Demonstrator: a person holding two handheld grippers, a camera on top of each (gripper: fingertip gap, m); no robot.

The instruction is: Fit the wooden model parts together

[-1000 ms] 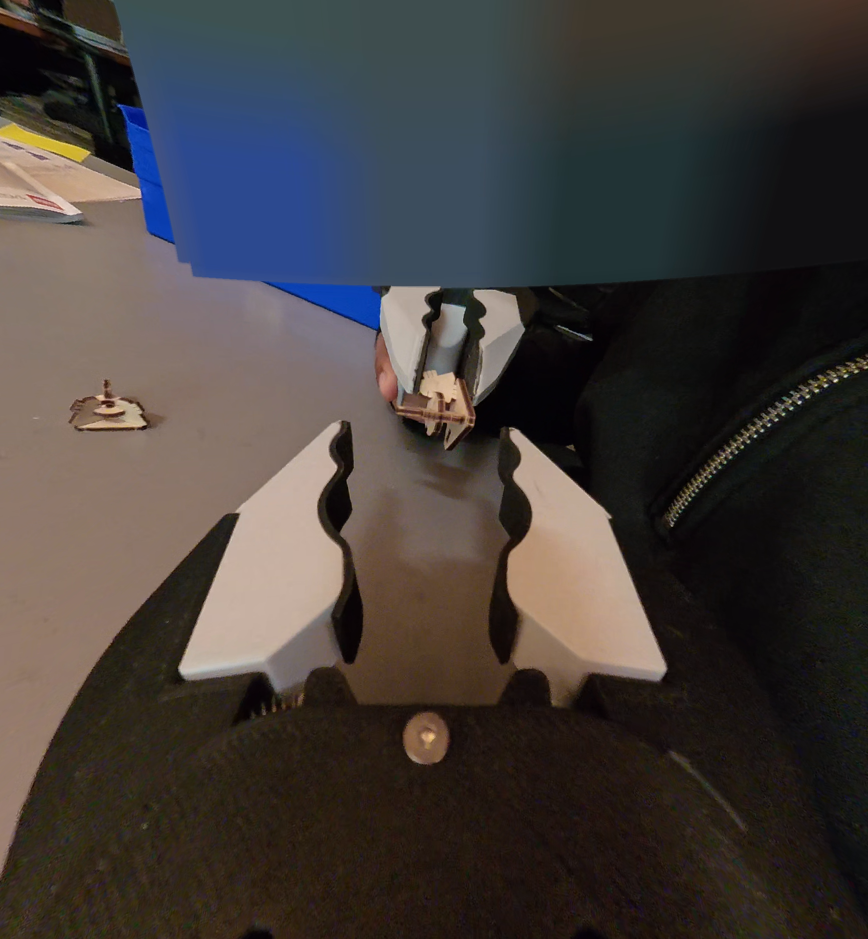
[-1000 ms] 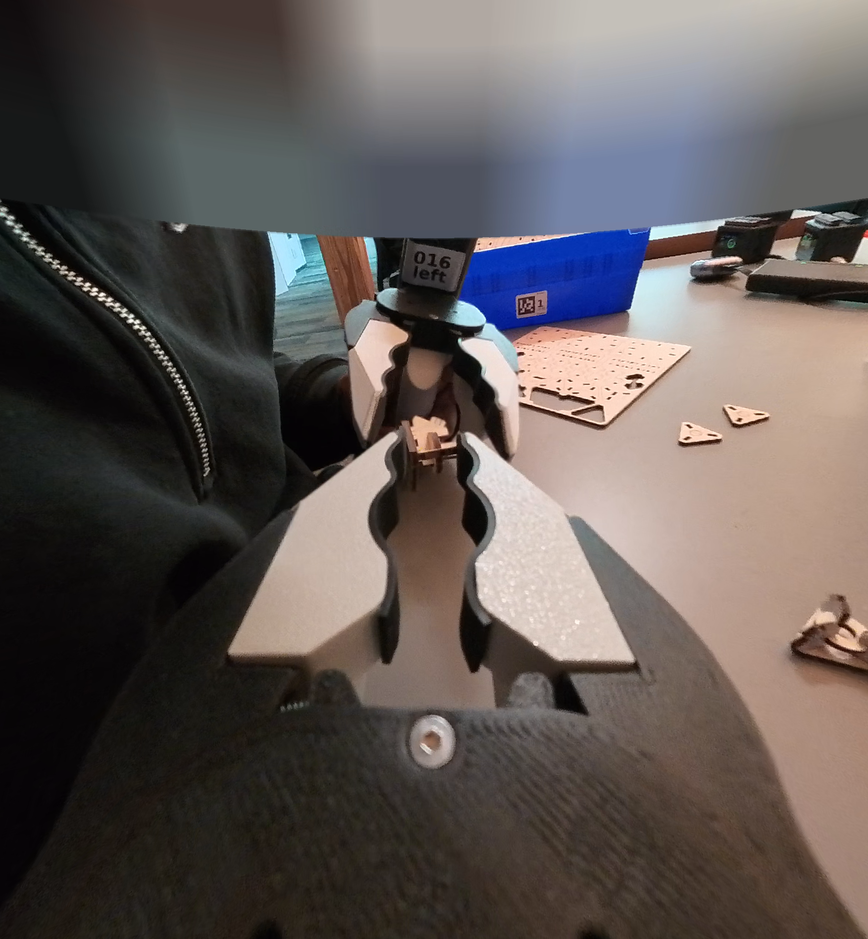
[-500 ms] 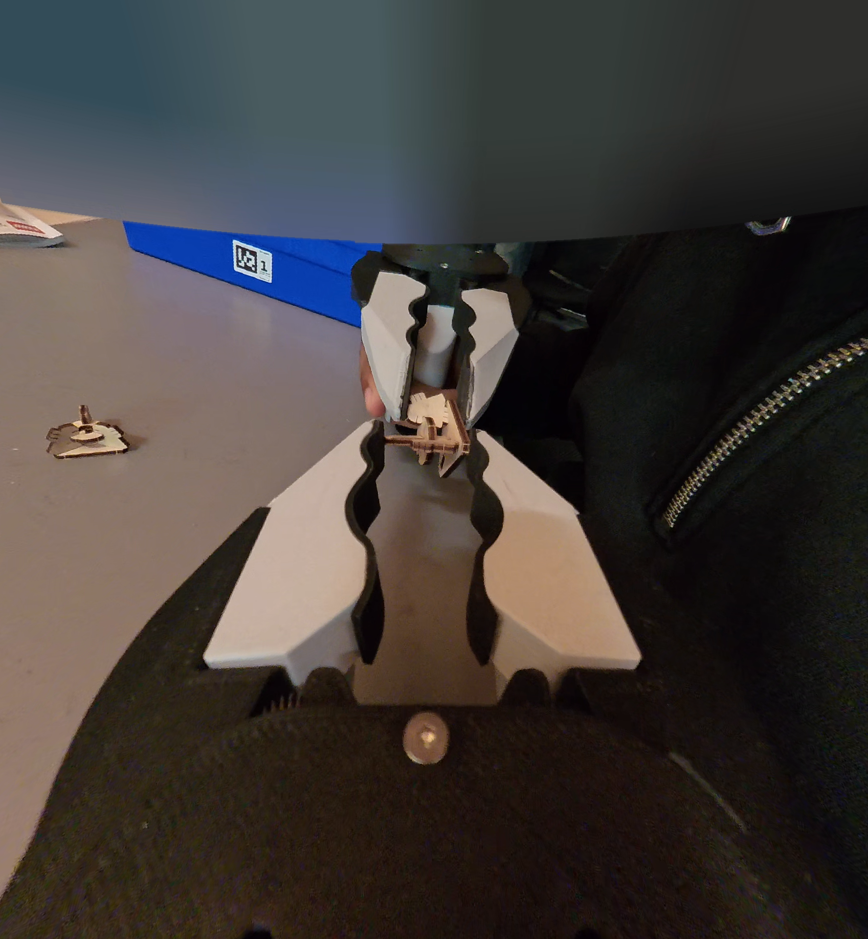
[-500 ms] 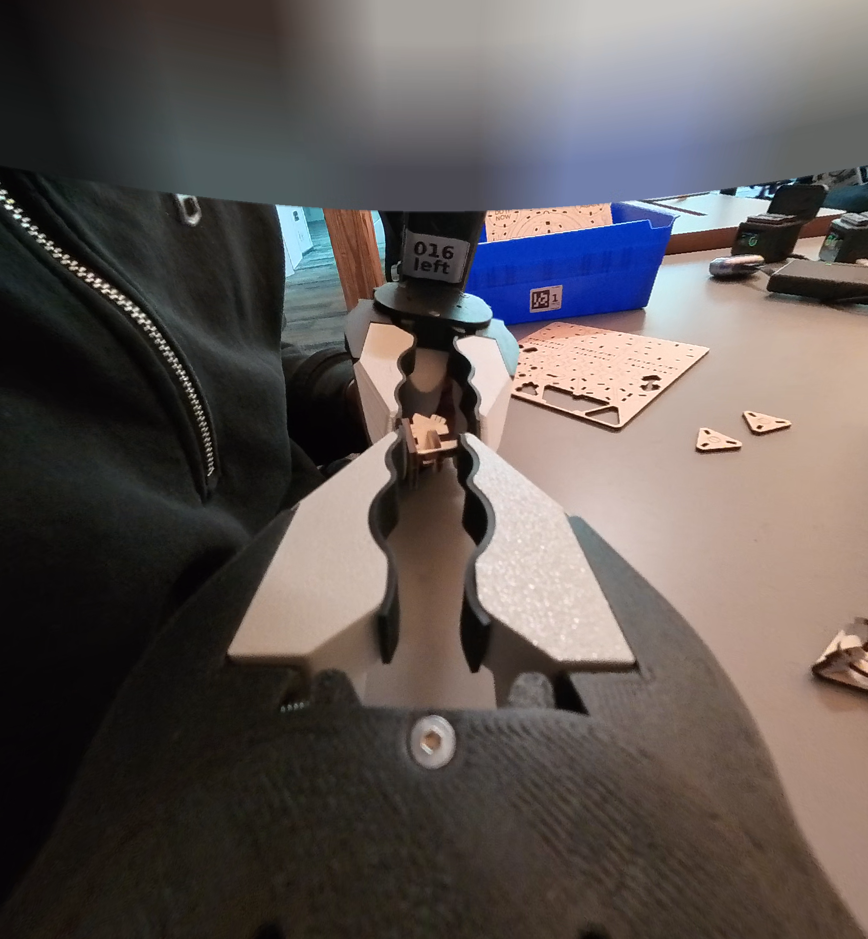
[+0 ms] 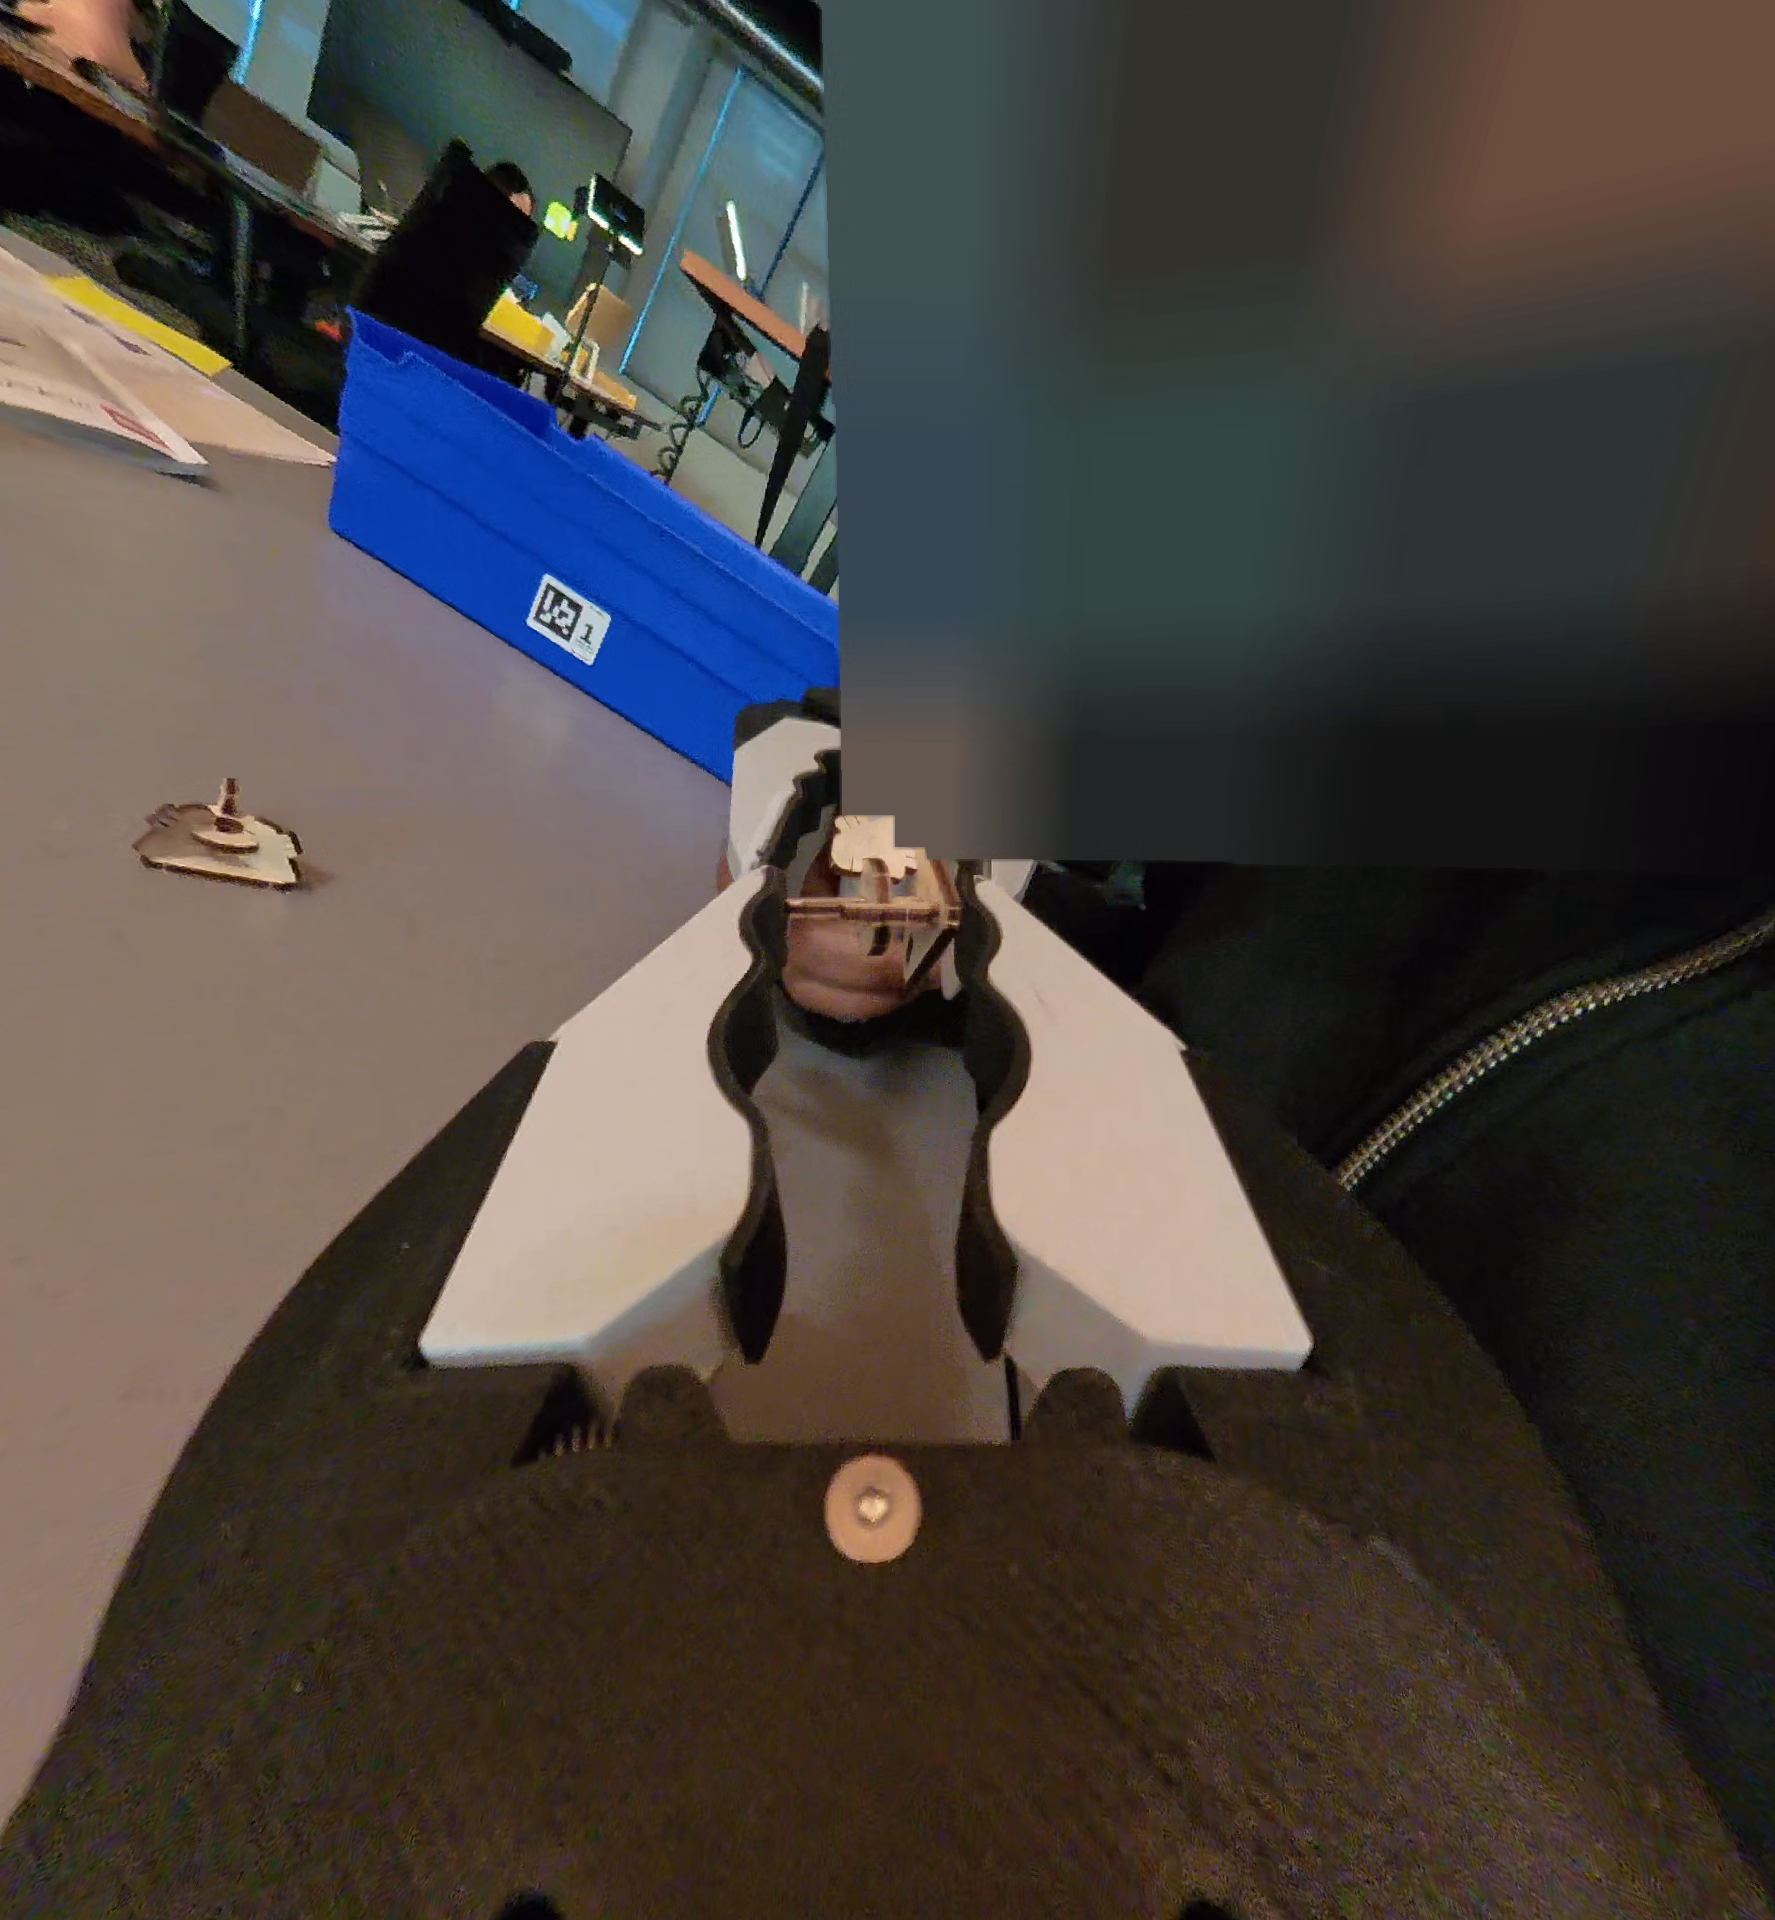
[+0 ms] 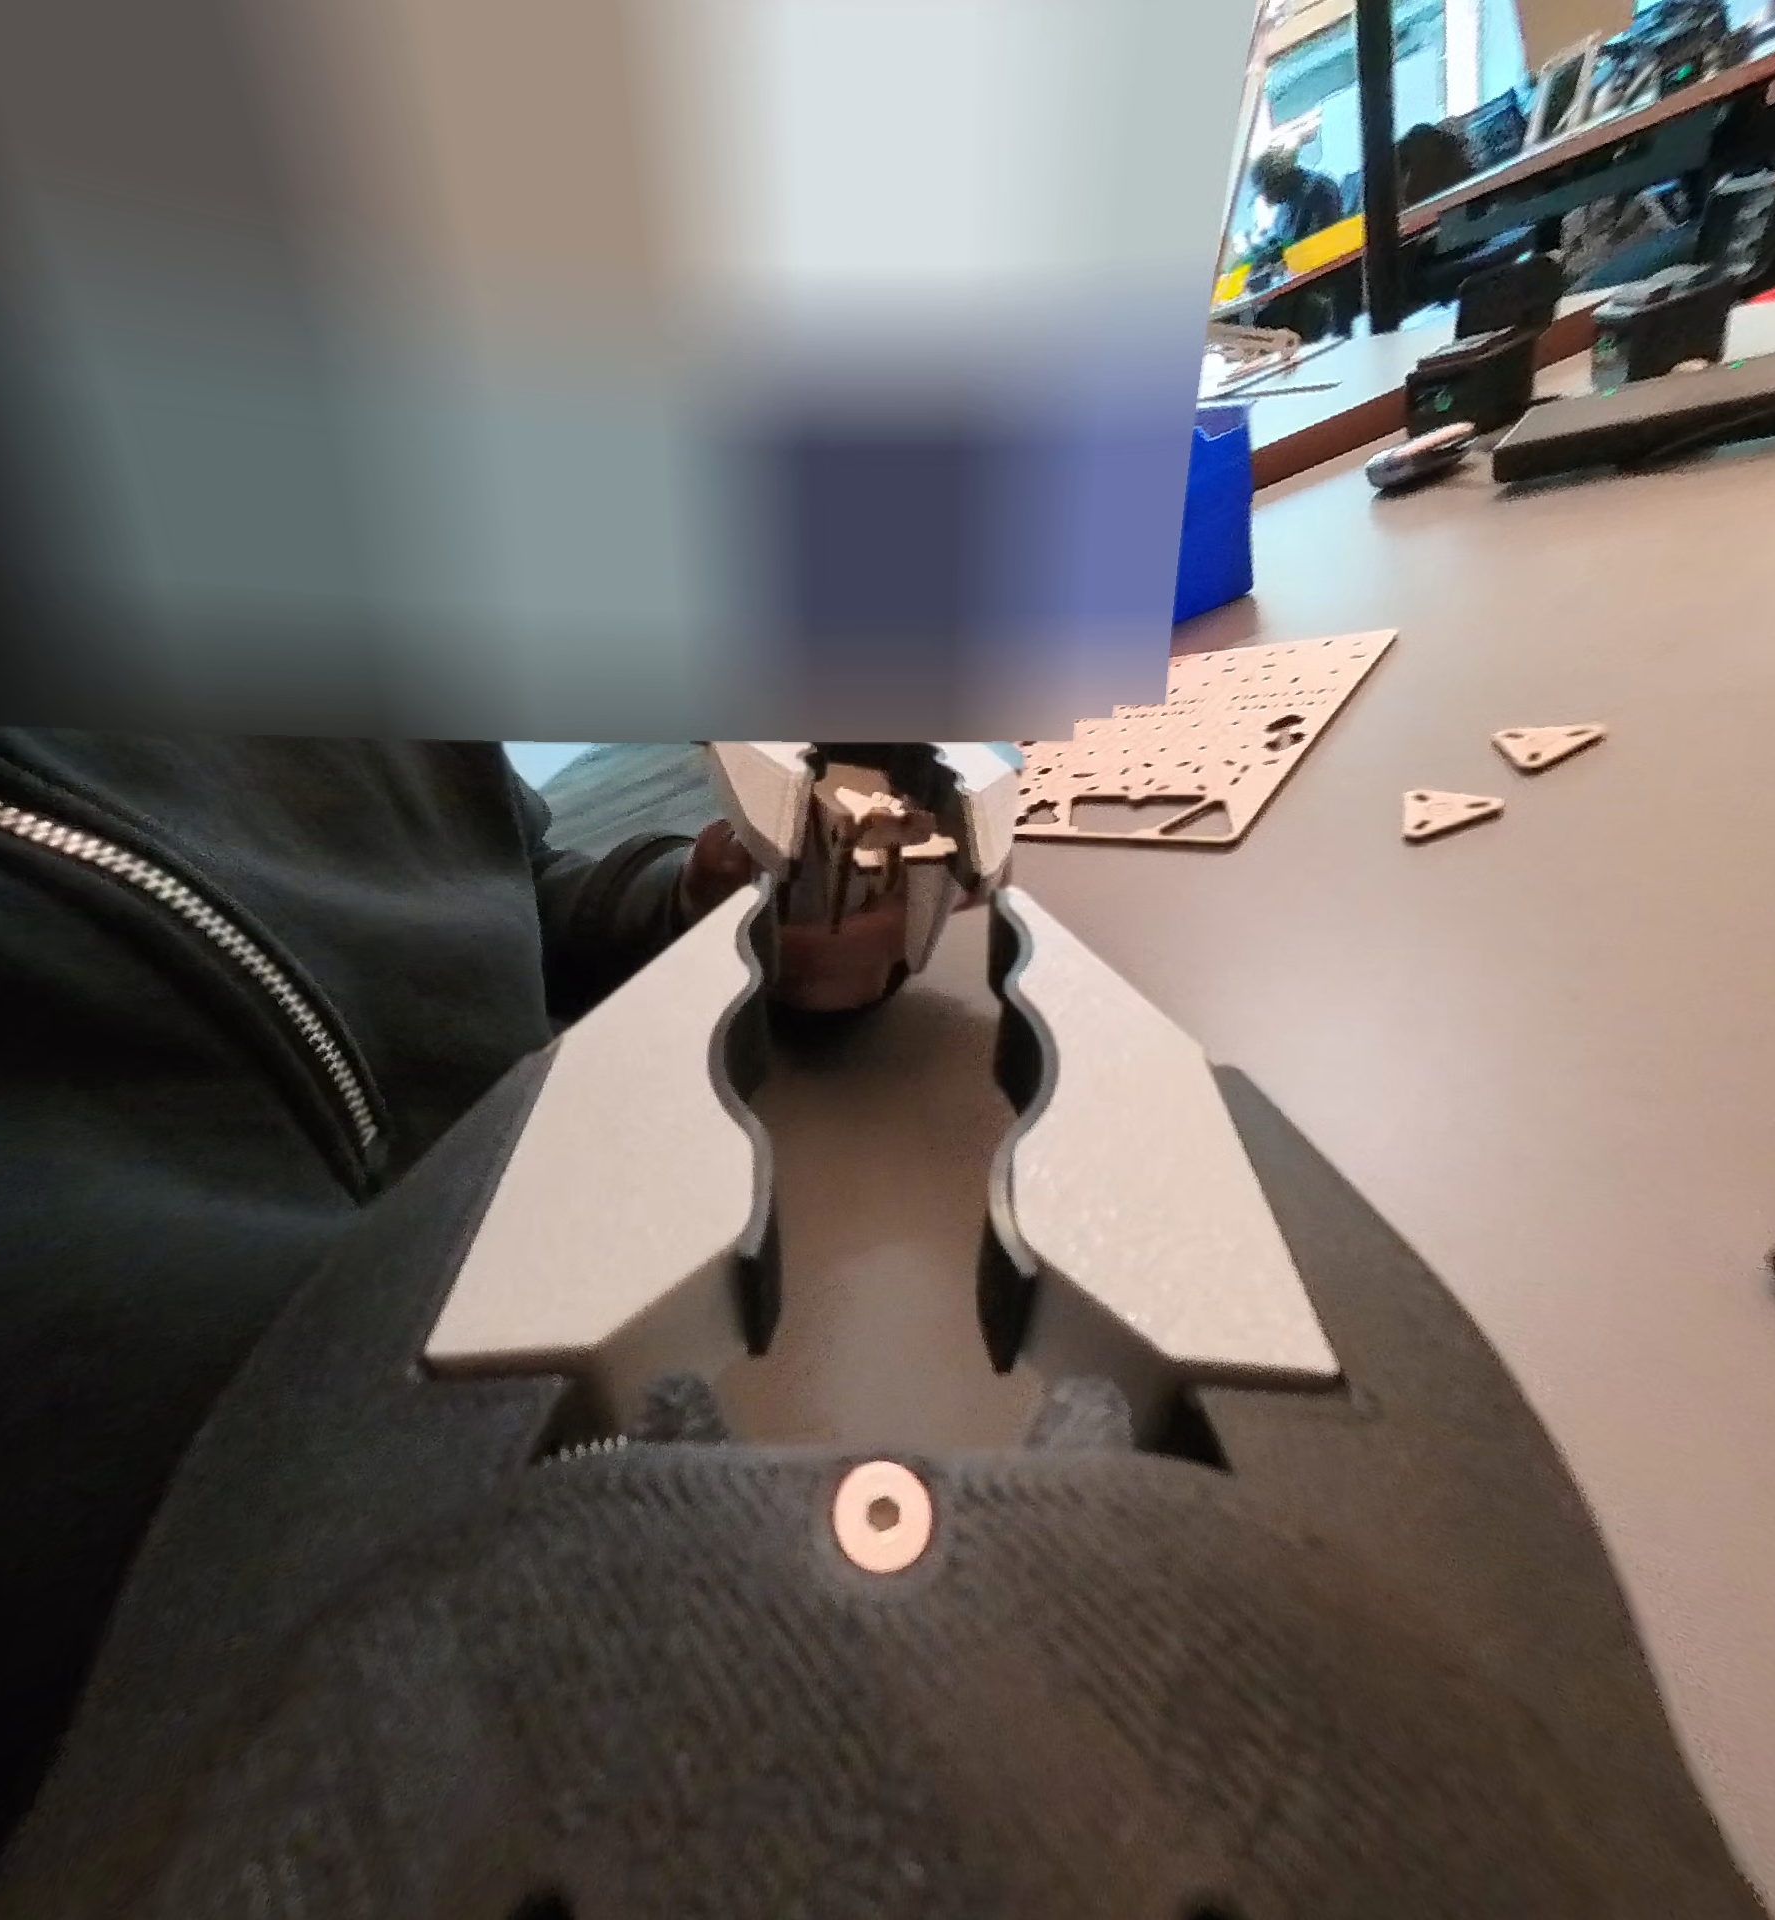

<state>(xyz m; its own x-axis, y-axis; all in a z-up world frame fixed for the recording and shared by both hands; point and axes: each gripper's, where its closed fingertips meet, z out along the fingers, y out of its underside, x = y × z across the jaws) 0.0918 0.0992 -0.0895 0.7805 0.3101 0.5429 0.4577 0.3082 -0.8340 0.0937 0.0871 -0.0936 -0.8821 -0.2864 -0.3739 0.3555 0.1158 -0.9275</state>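
- Left gripper point(image 5: 870, 909), clamped at both fingertips on a small wooden assembly point(image 5: 878, 896), held above the grey table point(image 5: 395, 1039).
- Right gripper point(image 6: 878, 914), jaws spread, pads off the assembly, tips facing the left one's.
- Blue bin point(image 5: 550, 540) behind; perforated wooden sheet point(image 6: 1236, 748) and two wooden triangles point(image 6: 1452, 812) nearby.

- My two grippers: the left point(image 5: 867, 914) and the right point(image 6: 878, 914).
- One small wooden assembly point(image 5: 867, 904) at 12 o'clock.
- One blue bin point(image 5: 550, 520).
- One perforated wooden sheet point(image 6: 1247, 727) at 1 o'clock.
- Two wooden triangles: point(image 6: 1452, 812) and point(image 6: 1546, 744).
- One flat wooden piece with a peg point(image 5: 221, 844) at 10 o'clock.
- One counter point(image 5: 239, 1039).
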